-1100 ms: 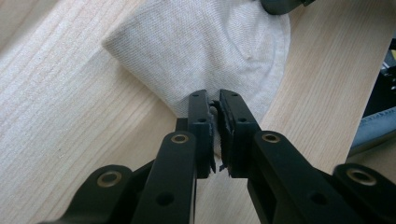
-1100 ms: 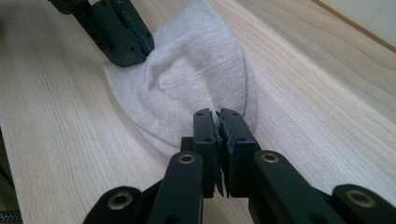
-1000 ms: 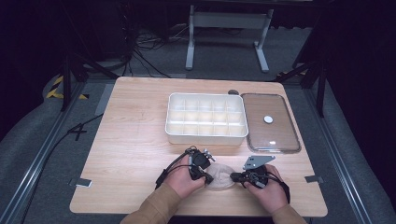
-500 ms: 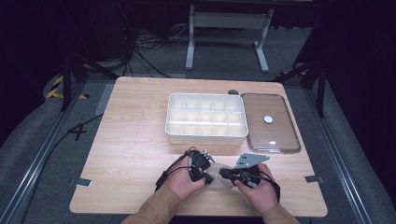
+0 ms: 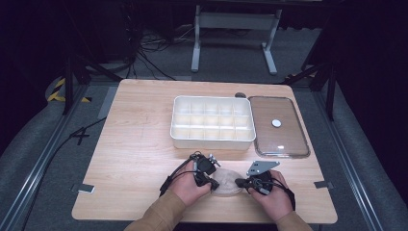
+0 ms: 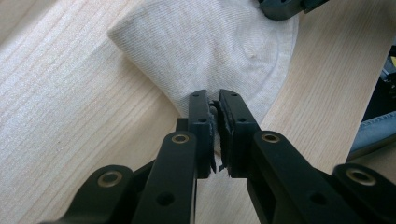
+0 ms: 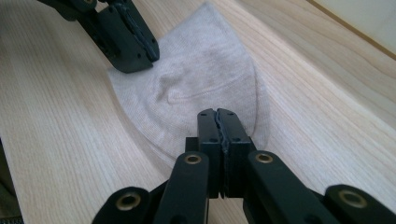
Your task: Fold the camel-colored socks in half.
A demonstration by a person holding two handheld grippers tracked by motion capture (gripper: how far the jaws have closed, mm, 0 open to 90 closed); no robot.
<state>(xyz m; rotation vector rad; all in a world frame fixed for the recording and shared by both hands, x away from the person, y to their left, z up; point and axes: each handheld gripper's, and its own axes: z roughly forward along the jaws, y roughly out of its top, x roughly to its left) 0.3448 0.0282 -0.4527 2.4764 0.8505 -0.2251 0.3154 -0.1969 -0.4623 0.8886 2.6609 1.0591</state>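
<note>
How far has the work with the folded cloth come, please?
Done: the lid lies off, beside the open divided box, and the beige cloth already looks folded. In hand: the left gripper and right gripper each pinch one edge of it. Left: no cloth is in any compartment yet.

– Operator: I see bare table (image 5: 134, 159) left of my left gripper (image 5: 211, 182). Passage unobstructed.
– Second: Ahead, the compartment box (image 5: 212, 122) and lid (image 5: 278, 126) block forward travel.
</note>
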